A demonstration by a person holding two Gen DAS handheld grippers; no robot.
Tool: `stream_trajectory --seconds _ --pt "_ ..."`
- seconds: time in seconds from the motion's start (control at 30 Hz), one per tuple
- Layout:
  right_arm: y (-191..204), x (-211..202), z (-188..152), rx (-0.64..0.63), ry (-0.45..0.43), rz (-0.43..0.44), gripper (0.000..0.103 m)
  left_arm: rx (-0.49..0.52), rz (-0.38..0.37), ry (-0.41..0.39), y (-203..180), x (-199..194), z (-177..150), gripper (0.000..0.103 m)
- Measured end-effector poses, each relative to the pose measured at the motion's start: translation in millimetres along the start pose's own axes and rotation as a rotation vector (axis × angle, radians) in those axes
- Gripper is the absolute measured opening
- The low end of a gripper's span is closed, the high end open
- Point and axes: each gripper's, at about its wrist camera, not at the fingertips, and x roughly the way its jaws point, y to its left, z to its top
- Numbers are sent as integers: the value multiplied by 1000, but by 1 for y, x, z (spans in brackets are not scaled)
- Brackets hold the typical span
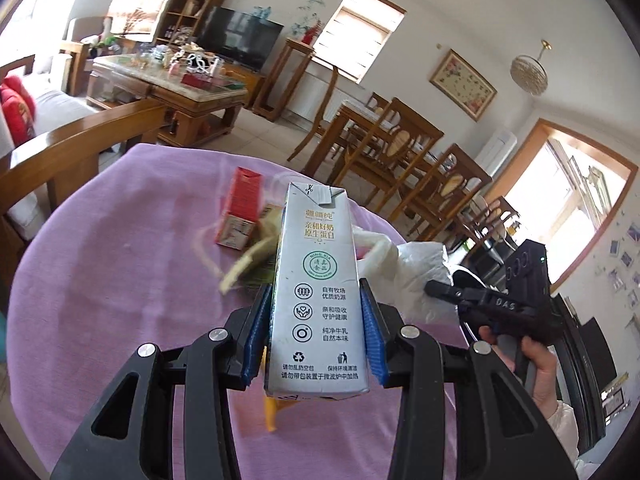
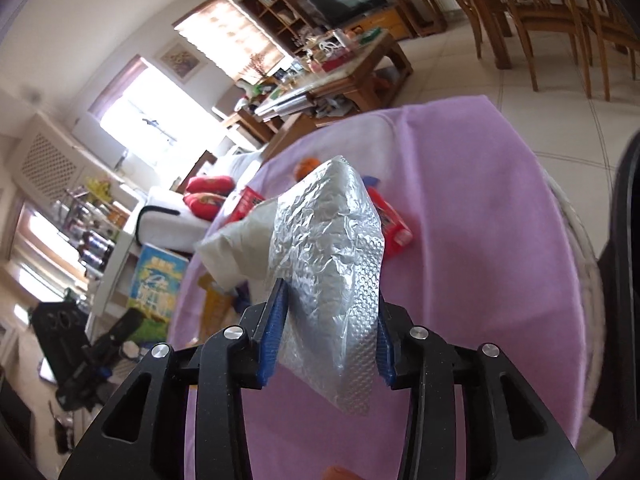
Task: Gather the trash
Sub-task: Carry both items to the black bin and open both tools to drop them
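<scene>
Your left gripper pinches the milk carton above the purple tablecloth. The right gripper brackets a silver foil wrapper; its 2 pads seem barely touching, so it may slip.

Right tool centre frame, blue pads either side of a crumpled silver foil wrapper. The wrapper sits between the pads and sticks up and forward; left pad looks to be touching it, right-side contact is hard to read. Round desk under a purple cloth. Behind the foil: white plastic bag, red packet just right of it, red box to the left, something orange further back, blurred. Yellow item at the desk's left edge. Left tool low left, off the desk, blurred. Fingertip at the bottom edge. Background: sofa with red cushions, cluttered coffee table, TV, dining chairs.
</scene>
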Motion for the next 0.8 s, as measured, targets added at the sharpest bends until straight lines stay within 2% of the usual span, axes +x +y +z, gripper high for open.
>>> stream_trajectory --seconds 0.17,0.3,0.43,0.47,0.5,0.53,0.7,0.8 --pt "-18 -4 -19 2 47 -1 40 50 -22 38 -26 23 -2 41" --pt "-23 -16 -30 -29 17 -35 40 95 -35 66 -47 37 -10 41" --pt "-27 -30 -32 -53 -35 -64 45 135 -34 84 -62 49 -18 41" --pt "-24 -30 -29 -60 -30 -52 41 139 -36 89 -65 52 -20 41" --pt "-22 -30 -29 -70 -26 -49 18 141 -38 93 -66 55 -21 41" --pt "-17 -29 -28 -87 -28 -65 2 146 -37 100 -68 58 -21 41" --pt "7 -37 -29 -169 -57 -63 1 168 -24 104 -79 63 -26 41" --pt "8 -49 -21 -137 -115 -76 2 169 -16 109 -79 65 -26 41"
